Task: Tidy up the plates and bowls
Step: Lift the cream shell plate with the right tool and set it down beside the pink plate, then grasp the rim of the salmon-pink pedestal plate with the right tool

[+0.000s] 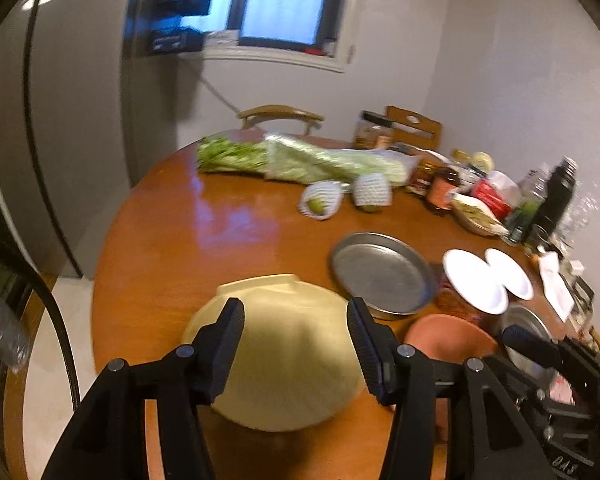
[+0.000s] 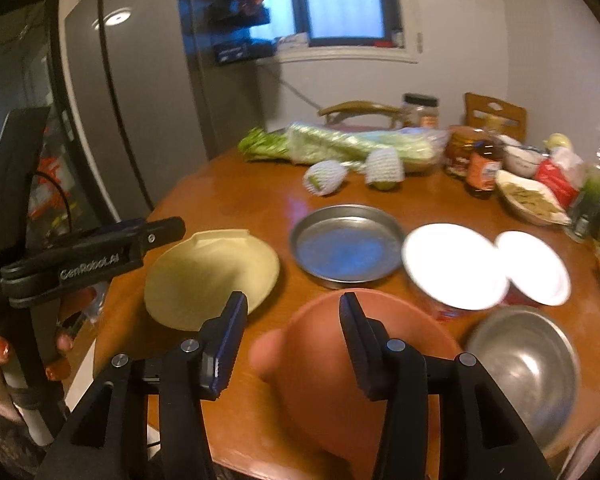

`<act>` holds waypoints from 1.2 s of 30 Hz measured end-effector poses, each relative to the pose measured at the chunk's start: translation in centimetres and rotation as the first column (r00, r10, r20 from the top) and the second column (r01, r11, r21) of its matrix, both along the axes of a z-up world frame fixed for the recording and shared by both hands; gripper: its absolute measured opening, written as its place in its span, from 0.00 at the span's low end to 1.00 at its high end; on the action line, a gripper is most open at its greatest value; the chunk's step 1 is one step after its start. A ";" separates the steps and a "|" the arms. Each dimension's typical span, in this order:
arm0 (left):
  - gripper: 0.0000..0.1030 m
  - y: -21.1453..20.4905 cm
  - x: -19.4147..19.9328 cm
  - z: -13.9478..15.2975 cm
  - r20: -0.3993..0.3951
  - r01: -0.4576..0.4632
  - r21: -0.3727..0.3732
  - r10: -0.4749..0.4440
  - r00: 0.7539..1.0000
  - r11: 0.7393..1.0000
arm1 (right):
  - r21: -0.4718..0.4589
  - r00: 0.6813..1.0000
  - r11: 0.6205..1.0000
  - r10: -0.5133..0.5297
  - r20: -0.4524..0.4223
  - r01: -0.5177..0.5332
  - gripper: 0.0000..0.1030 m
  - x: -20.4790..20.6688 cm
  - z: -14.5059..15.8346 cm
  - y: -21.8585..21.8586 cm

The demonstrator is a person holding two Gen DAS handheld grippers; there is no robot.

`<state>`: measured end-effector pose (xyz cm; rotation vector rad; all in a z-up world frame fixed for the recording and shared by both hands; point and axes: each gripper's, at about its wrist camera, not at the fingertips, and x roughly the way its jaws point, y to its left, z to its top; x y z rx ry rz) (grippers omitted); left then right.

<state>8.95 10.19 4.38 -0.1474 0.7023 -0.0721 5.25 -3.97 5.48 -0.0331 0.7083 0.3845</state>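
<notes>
We've got both tools wide open, nothing gripped: left tool (image 1: 296,320) lined over the cream plate (image 1: 276,356), right tool (image 2: 292,312) over the terracotta bowl (image 2: 340,364) at its 3 o'clock on the counter (image 1: 188,236), probably for stacking.

Right gripper (image 2: 292,312), jaws apart, hovers over the terracotta-coloured plastic bowl (image 2: 340,360) on the round wooden table (image 2: 220,208), with cream shell-shaped plate (image 2: 208,276), round metal pan (image 2: 346,242), two white lidded cups (image 2: 456,264), possibly noodle tubs, and steel bowl (image 2: 528,364) around.
</notes>
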 end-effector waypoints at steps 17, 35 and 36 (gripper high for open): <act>0.58 -7.8 -1.3 -0.5 -0.014 0.180 0.045 -0.179 0.984 0.983 | 0.059 0.983 0.983 -0.176 0.061 0.172 0.50 -6.4 3.0 -8.7; 0.59 -9.6 -0.8 -5.1 -0.135 0.208 0.063 -0.199 0.971 0.976 | 0.087 0.981 0.981 -0.162 -0.107 0.172 0.51 -8.5 -2.5 -8.7; 0.59 -9.6 -0.7 -5.1 -0.135 0.209 0.064 -0.199 0.971 0.976 | 0.095 0.980 0.980 -0.164 -0.115 0.175 0.51 -8.3 -2.6 -8.8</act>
